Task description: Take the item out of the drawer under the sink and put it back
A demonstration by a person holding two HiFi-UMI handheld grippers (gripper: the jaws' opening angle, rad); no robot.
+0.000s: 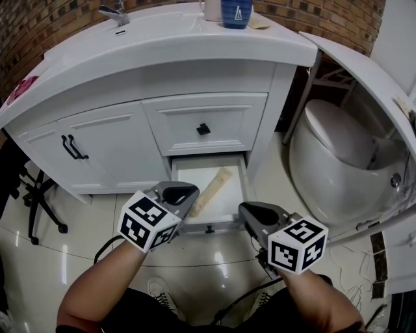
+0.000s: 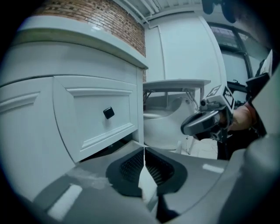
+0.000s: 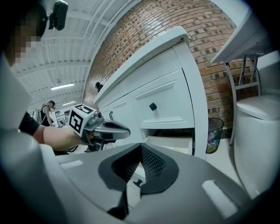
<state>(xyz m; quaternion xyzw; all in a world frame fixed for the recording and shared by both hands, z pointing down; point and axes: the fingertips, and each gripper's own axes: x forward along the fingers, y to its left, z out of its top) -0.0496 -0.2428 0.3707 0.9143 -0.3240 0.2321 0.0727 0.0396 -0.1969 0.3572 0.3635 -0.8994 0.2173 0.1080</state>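
Note:
The lower drawer under the sink stands pulled open. A long tan packet lies slanted inside it. My left gripper hovers over the drawer's front left corner, jaws shut and empty. Over the front right corner, my right gripper is also shut with nothing in it. In the left gripper view the left gripper has its tips together, and the right gripper hangs ahead of it. The right gripper view shows the right gripper with its tips touching above the open drawer, and the left gripper to its left.
The upper drawer with a black knob is closed. Cabinet doors with black handles lie left. A white toilet stands close on the right, a waste bin behind it. A blue cup sits on the counter. Cables trail on the floor.

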